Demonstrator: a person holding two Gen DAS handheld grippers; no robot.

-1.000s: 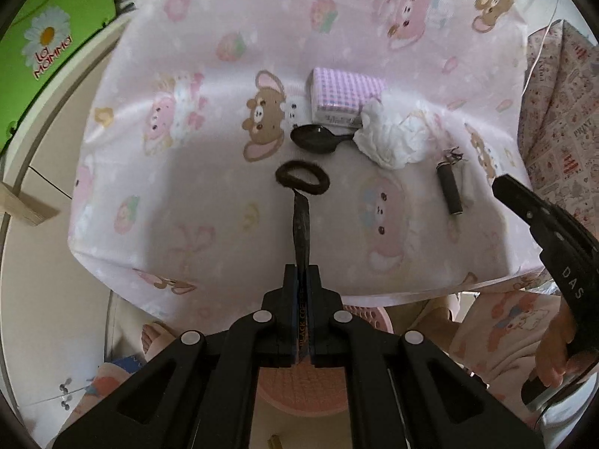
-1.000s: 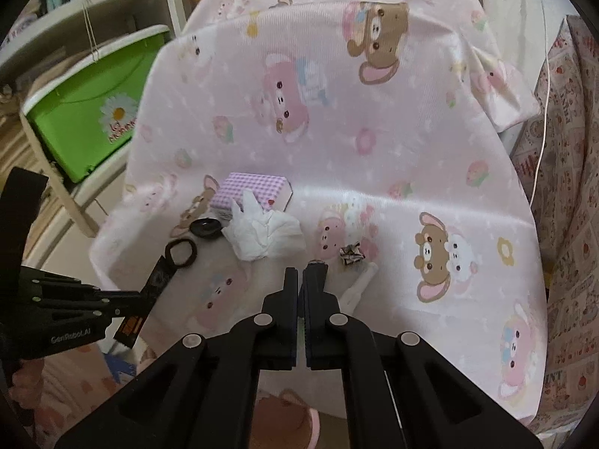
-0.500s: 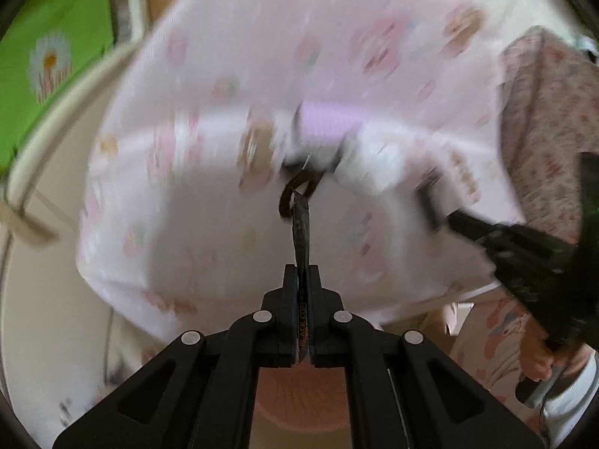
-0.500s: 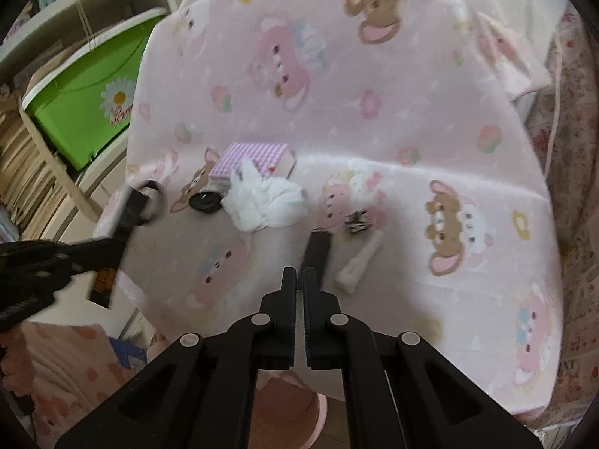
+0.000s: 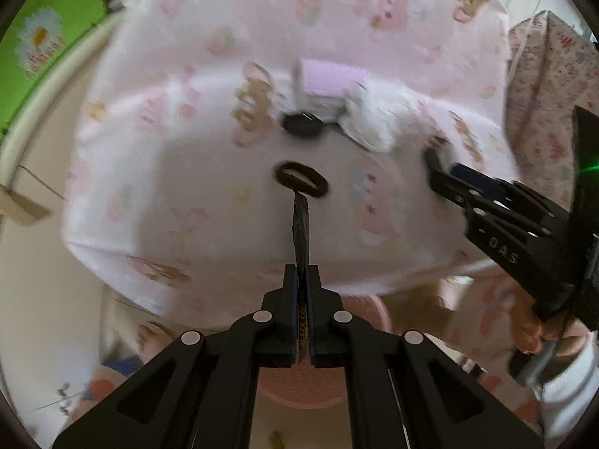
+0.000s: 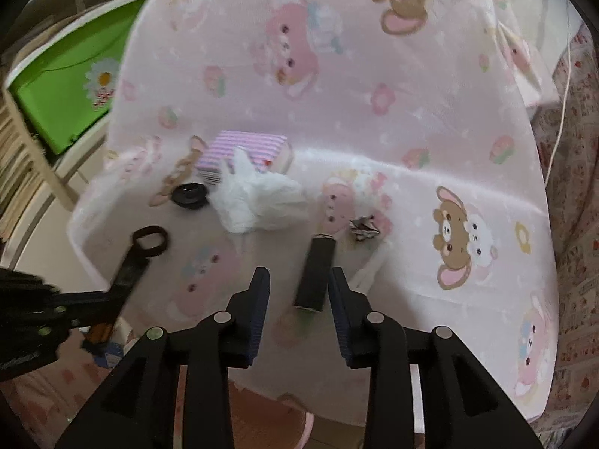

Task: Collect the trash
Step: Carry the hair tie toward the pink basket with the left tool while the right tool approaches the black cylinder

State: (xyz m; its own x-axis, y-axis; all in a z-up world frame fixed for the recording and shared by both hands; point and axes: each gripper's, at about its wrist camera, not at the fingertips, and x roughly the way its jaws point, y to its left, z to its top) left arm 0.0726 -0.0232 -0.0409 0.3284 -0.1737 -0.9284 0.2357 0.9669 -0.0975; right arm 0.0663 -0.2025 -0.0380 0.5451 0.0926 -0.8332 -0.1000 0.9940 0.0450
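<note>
My left gripper (image 5: 301,275) is shut on a flat black coffee sachet (image 5: 300,224) that stands edge-on above the pink cartoon tablecloth (image 5: 179,142). A black hair tie (image 5: 301,179) lies just beyond its tip. My right gripper (image 6: 298,280) is open, its fingers on either side of a dark cylinder (image 6: 316,273) lying on the cloth. A crumpled white tissue (image 6: 258,202), a small crumpled foil wrapper (image 6: 363,227), a black round cap (image 6: 189,195) and a purple checked box (image 6: 243,151) lie further back. The left gripper with the sachet (image 6: 127,273) shows at the left of the right wrist view.
A green storage bin (image 6: 71,101) stands on shelving to the left. A pink round bin (image 5: 299,389) sits on the floor under the table's front edge. Patterned fabric (image 6: 572,149) hangs at the right. The person's hand (image 5: 531,329) holds the right gripper.
My right gripper has opened and moved forward over the table so the dark cylinder lies between its fingers. My left gripper still holds the sachet and has swung about.
</note>
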